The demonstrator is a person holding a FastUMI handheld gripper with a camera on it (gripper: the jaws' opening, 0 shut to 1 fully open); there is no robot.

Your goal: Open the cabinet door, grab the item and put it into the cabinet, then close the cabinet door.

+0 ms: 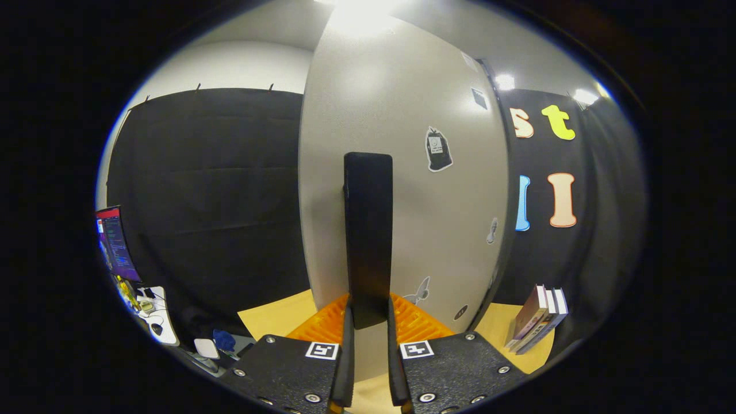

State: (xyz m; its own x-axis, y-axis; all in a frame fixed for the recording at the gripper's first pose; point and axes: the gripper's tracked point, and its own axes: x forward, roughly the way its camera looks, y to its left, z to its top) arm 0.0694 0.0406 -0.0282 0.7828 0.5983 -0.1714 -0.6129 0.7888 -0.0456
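The cabinet door (402, 190), a tall pale panel carrying a few stickers, is standing straight ahead of the gripper and looks swung out from the cabinet, with its free edge showing on the left against the booth's dark wall and its hinged side seemingly on the right, though the cabinet's inside cannot be made out from here. Running up the middle of the panel is a dark handle (368, 230), a long upright bar whose long axis is vertical, its top pointing toward the ceiling and its lower end sitting down between the fingers. The gripper (368, 339) is pinching that lower end, both fingers pressing on its two sides with only the bar between them. Judging from this, the step in hand is the door swing, either the opening or the closing; which one cannot be told from the door alone. The next move is likely calling for a steady pull or push along the door's arc while the grip is staying square on the bar, so it is not slipping off the end. Beyond the fingers to the right, some books (537, 319) are leaning on the wooden desk (276, 316), near the door's far edge, and may be the item to store.
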